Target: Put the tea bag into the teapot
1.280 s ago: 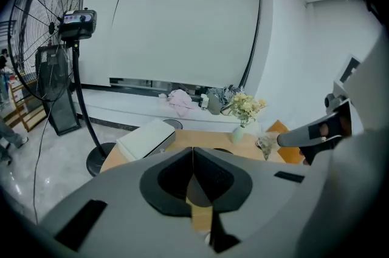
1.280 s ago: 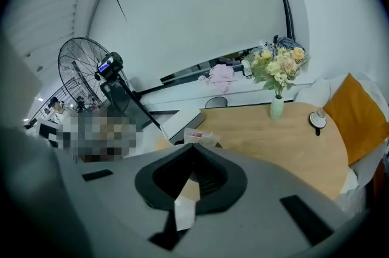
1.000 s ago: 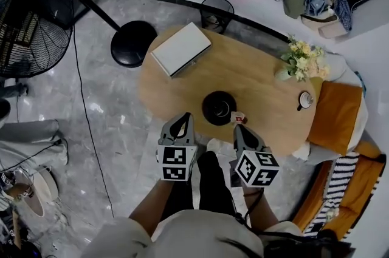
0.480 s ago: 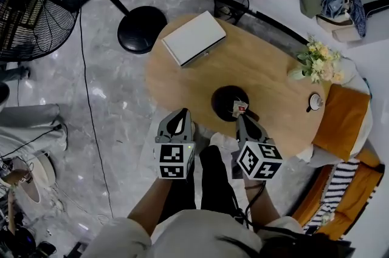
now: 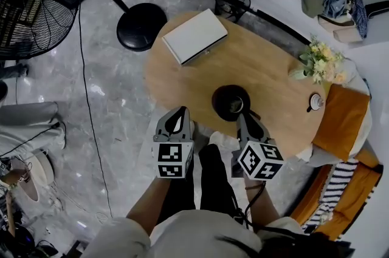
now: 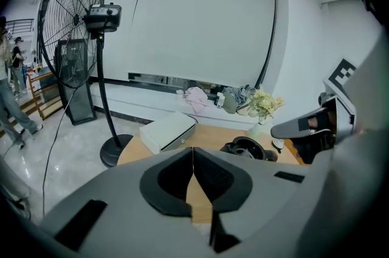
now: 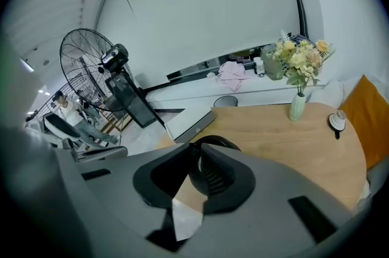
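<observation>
Head view: teapot [image 5: 221, 97] at frame centre on the worktop [image 5: 267, 71], with a pale patch inside it, probably the tea bag [image 5: 236, 105]. Right tongs [image 5: 242, 118] just below, tips narrowly apart, empty. Left tongs [image 5: 180, 112] closed, empty. Drop looks done; only pulling away is left.

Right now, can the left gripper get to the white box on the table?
Probably yes. Only bare tabletop lies between the left gripper and the white box; the teapot sits off to the right. The gripper's jaws are shut, so they must open first.
</observation>
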Motion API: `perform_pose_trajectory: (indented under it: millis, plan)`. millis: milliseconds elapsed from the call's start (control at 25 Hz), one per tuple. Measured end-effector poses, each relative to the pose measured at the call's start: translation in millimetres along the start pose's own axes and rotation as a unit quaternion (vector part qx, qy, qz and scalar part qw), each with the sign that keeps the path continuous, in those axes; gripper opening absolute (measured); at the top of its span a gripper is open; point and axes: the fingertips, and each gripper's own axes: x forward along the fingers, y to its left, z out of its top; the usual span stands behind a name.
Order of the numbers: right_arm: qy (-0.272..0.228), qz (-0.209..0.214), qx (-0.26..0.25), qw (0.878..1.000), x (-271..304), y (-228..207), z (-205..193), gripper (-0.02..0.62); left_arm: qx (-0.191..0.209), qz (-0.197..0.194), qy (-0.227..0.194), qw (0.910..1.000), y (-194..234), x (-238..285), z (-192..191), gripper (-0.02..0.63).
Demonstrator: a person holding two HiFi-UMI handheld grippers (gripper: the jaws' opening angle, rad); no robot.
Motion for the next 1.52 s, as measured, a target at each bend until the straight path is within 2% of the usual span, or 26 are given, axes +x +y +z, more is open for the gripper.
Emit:
perform_pose_trajectory:
  millis: [200, 1520]
  plan:
    - [-0.002, -0.011, 0.007, 1.0, -1, -5, -1, 0.078, -0.002, 0.0, 0.004, 1.0, -1, 0, -4, 0.018]
    - [0.004, -0.014, 0.021, 1.0, -2, -21, -5, 0.078, 0.021, -0.018, 0.01, 0.9996, -23, 14, 2, 0.018]
